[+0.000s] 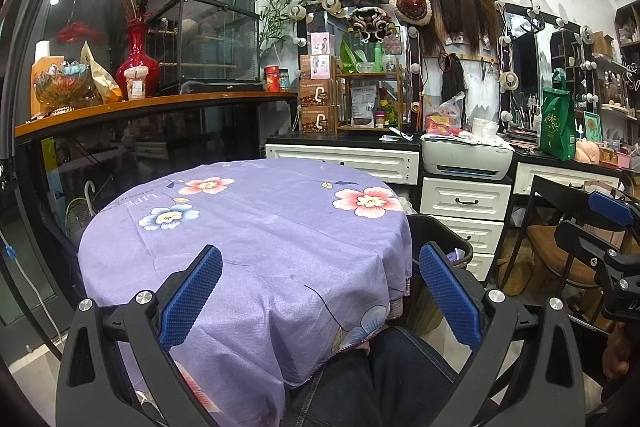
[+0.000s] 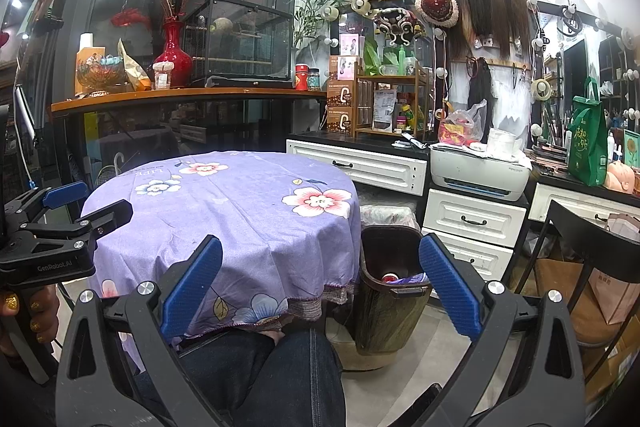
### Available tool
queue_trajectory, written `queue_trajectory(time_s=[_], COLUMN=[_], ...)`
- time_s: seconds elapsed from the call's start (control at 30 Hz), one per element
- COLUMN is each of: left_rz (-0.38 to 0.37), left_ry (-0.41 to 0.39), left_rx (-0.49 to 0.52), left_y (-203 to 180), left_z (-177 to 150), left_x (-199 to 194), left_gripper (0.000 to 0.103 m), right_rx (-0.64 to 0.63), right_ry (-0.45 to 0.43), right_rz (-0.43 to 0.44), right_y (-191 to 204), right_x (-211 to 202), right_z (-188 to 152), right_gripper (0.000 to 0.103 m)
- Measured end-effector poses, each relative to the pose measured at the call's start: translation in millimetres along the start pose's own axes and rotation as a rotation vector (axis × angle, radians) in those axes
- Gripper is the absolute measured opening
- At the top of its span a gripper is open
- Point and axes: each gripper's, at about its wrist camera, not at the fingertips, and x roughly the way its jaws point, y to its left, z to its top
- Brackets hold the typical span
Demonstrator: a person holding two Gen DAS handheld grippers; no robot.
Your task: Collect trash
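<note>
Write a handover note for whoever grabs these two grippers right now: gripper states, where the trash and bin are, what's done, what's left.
Left gripper: open, holding nothing, over the near edge of the table.
Right gripper: open, holding nothing, pointed at the gap between table and bin.
Table with the purple floral cloth: no loose trash shows on its top in either view.
Trash bin: on the floor just right of the table, upright, open; a red-topped item and purple wrappers lie inside.
Done: some trash is in the bin.
Left: nothing visible to collect on the table; check spots the cameras do not cover.
</note>
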Motion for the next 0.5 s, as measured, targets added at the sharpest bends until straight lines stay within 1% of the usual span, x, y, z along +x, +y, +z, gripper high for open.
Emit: queue_trajectory(time_s=[0.33,0.4,0.5], left_rz=[0.001,0.015,0.012], left_ry=[0.001,-0.005,0.005], left_rx=[0.003,0.0,-0.012], left_y=[0.4,0.9,3.2], left_z=[0.4,0.0,0.1], left_x=[0.8,0.0,1.7], left_gripper=[0.098,0.098,0.098], right_rx=[-0.002,-0.002,-0.002], right_ry=[0.001,0.001,0.003], right_rz=[0.001,0.001,0.003], right_y=[2.6,2.9,2.7], right_x=[0.4,0.2,0.4], right_z=[-2.4,-2.9,-3.0], right_gripper=[0.097,0.097,0.097])
